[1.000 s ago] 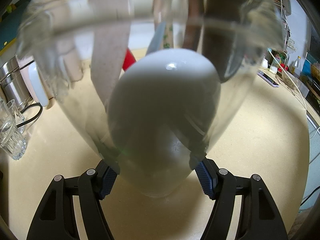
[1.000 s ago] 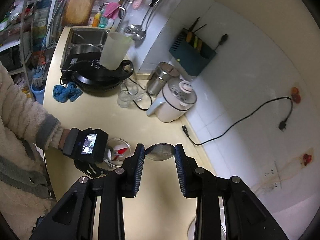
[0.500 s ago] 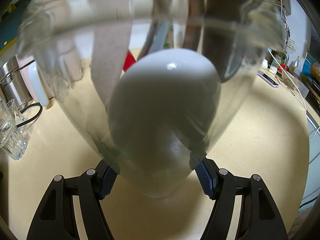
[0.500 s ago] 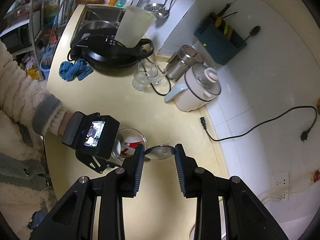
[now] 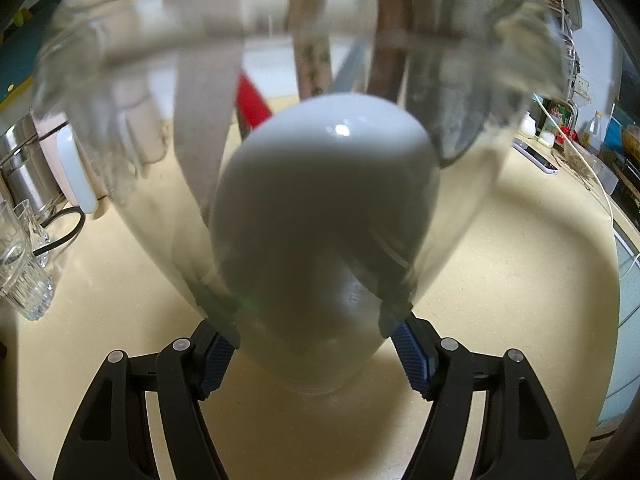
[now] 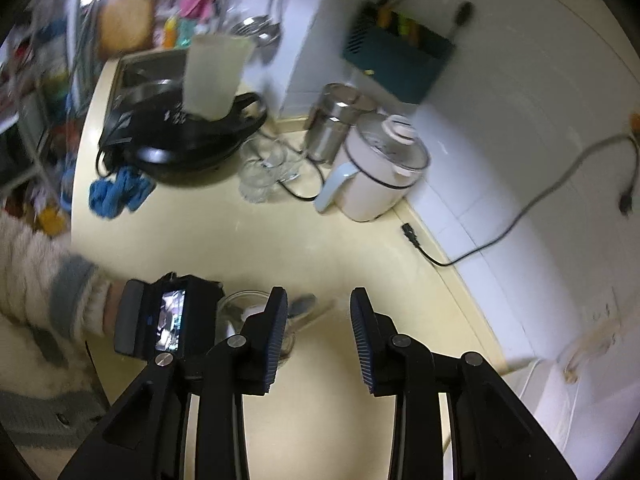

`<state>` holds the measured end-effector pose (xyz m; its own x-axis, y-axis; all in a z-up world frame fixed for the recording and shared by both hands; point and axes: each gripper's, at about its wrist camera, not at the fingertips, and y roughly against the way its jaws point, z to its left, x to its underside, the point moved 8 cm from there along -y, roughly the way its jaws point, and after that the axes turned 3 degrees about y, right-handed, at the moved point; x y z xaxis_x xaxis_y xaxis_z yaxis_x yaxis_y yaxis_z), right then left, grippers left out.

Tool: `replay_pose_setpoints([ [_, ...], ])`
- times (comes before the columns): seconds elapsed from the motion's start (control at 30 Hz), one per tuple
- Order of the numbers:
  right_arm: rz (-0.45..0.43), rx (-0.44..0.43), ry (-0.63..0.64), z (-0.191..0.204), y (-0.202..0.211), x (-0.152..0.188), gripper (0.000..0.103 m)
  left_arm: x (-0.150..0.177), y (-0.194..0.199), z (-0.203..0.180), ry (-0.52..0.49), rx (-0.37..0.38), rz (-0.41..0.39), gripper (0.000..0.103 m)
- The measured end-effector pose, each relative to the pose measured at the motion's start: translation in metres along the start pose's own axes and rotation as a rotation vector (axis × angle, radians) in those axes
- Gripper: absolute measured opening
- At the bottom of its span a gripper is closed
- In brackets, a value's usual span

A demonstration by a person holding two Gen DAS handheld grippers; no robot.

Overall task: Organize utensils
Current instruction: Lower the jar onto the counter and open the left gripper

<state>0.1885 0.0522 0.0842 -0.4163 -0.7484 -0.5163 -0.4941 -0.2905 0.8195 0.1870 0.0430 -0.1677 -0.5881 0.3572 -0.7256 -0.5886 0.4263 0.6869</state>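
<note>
My left gripper (image 5: 312, 344) is shut on a clear glass jar (image 5: 460, 220) that fills the left wrist view. Inside it stand a large white spoon (image 5: 324, 184), a grey flat handle (image 5: 204, 112), a red piece (image 5: 250, 100) and a metal spoon (image 5: 452, 92). In the right wrist view my right gripper (image 6: 319, 316) is open and empty above the counter. The jar (image 6: 240, 308) sits just left of it, with a metal spoon (image 6: 304, 304) leaning out over its rim, blurred. The left gripper body (image 6: 160, 316) holds the jar.
Along the wall stand a white electric pot (image 6: 380, 172), a steel canister (image 6: 336, 128), drinking glasses (image 6: 264, 168), a black cooker (image 6: 188, 140) with a white jug on it, and a blue cloth (image 6: 120, 192). A loose power cord (image 6: 480, 248) lies on the yellow counter (image 6: 280, 248).
My right gripper has opened and let go of the metal spoon, which now rests in the jar. The right wrist view has shifted and blurred. The left gripper stays on the jar.
</note>
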Motion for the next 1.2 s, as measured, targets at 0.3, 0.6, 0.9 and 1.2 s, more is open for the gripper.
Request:
replay_pose_setpoints([
  [0.3, -0.159, -0.147, -0.518, -0.015, 0.015, 0.059, 0.033, 0.0, -0.001, 0.0, 0.0, 0.0, 0.0, 0.075],
  [0.6, -0.047, -0.119, -0.815, 0.013, -0.021, 0.143, 0.045, 0.001, 0.003, 0.006, -0.003, -0.003, 0.002, 0.075],
  [0.9, 0.006, -0.094, -0.955, 0.027, -0.031, 0.183, 0.057, 0.008, 0.006, -0.002, -0.021, -0.023, 0.021, 0.075],
  [1.2, -0.003, -0.071, -1.107, 0.03, -0.03, 0.207, 0.078, 0.021, 0.041, 0.001, 0.035, -0.063, 0.014, 0.078],
])
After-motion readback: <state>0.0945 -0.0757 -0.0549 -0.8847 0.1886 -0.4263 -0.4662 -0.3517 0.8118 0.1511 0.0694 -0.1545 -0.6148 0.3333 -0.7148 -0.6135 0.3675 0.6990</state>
